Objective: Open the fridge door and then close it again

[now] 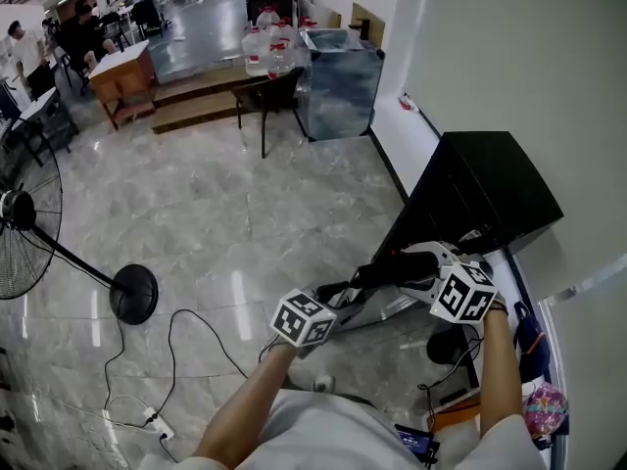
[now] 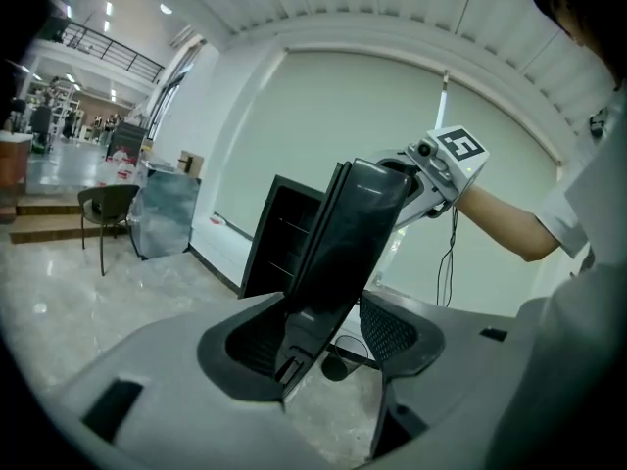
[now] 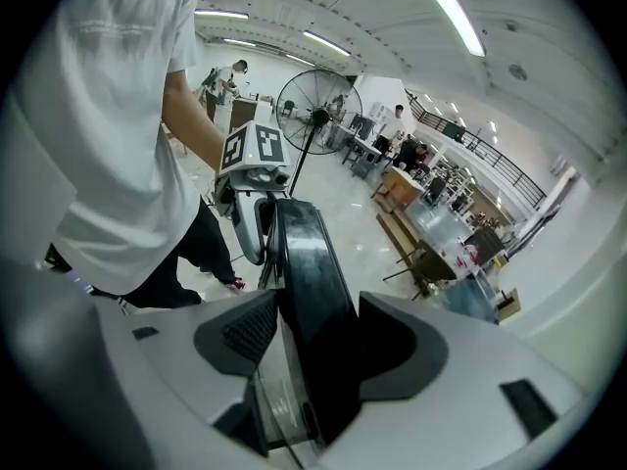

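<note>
A low black fridge [image 1: 490, 189] stands against the right wall with its door [image 1: 392, 267] swung out toward me. In the left gripper view the dark shelved inside [image 2: 284, 233] shows behind the door [image 2: 353, 223]. My left gripper [image 1: 338, 297] is open; the door's edge lies between its jaws [image 2: 318, 336] with a gap on the right side. My right gripper [image 1: 419, 262] is further along the same edge, near the fridge. Its jaws [image 3: 309, 331] sit against both faces of the door [image 3: 304, 253]. Each gripper's marker cube is visible from the other one: [image 2: 458, 150], [image 3: 250, 145].
A standing fan [image 1: 24, 213] with a round base [image 1: 132, 292] is on the left. Its cable runs to a power strip [image 1: 157, 424] near my feet. A chair [image 1: 269, 96], water bottles [image 1: 260, 47] and a wooden table [image 1: 122, 76] are farther back. People sit at the far left.
</note>
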`<state>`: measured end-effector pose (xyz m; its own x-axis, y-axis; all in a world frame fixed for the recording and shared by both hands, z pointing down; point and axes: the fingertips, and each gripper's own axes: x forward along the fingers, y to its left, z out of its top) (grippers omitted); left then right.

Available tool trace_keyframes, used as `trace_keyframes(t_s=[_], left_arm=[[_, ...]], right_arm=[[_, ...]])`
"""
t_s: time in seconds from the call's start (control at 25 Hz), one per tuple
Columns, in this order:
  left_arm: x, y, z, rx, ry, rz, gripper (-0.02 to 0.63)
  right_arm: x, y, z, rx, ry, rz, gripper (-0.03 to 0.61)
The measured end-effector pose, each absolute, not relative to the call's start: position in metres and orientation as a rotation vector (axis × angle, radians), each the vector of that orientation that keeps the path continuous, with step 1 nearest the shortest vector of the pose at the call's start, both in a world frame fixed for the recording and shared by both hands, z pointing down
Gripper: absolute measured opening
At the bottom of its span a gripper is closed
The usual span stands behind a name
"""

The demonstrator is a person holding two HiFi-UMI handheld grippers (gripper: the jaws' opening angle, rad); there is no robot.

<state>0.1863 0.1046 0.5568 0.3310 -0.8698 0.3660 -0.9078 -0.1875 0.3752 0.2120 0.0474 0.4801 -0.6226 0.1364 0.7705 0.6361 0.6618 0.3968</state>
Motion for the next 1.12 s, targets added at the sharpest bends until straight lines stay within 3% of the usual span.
trace_keyframes(t_s=[0.68, 1.12], left_arm=[[0.136, 0.072, 0.553, 1.964, -1.668, 0.006, 0.164], [0.093, 0.028, 0.55, 2.051, -1.637, 0.033, 0.164]], right_arm=[[0.169, 0.021, 0.48, -0.525, -2.129, -1.011, 0.233], [0.132, -0.013, 0.479, -0.482, -2.176, -0.926, 0.225]])
